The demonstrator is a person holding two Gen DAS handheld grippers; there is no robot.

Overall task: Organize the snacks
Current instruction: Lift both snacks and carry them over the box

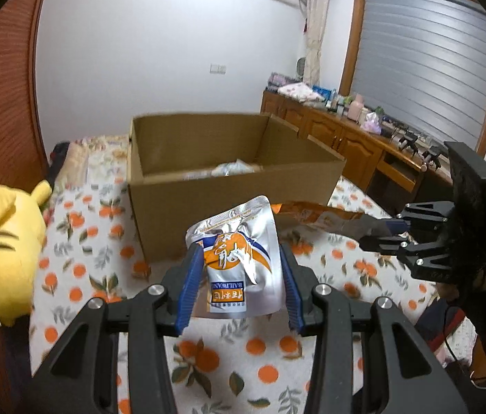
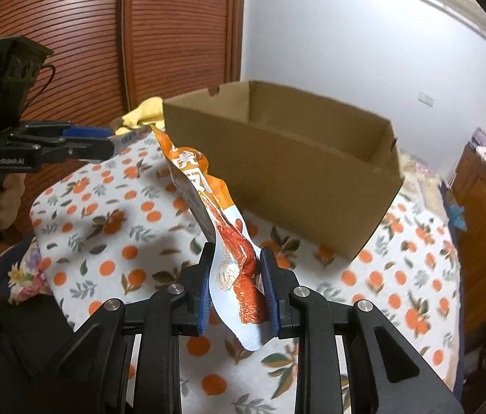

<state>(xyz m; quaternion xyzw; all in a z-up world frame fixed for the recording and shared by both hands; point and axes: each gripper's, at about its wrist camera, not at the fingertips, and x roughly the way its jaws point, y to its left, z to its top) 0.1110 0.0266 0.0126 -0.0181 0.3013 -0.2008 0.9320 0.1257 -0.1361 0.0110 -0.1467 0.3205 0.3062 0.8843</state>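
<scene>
Silver pouch pinched in left gripper, orange packet in right gripper, cardboard box perhaps part-filled.

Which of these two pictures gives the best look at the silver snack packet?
The left wrist view: the silver packet fills the middle, its print facing the camera. In the right wrist view only a sliver pokes from the left gripper.

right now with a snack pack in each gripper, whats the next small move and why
Probably carry the silver pouch forward and over the near wall of the cardboard box, then release. The left gripper is shut on it just short of the open box, which already holds some packets. The right gripper grips the orange packet and could follow.
</scene>
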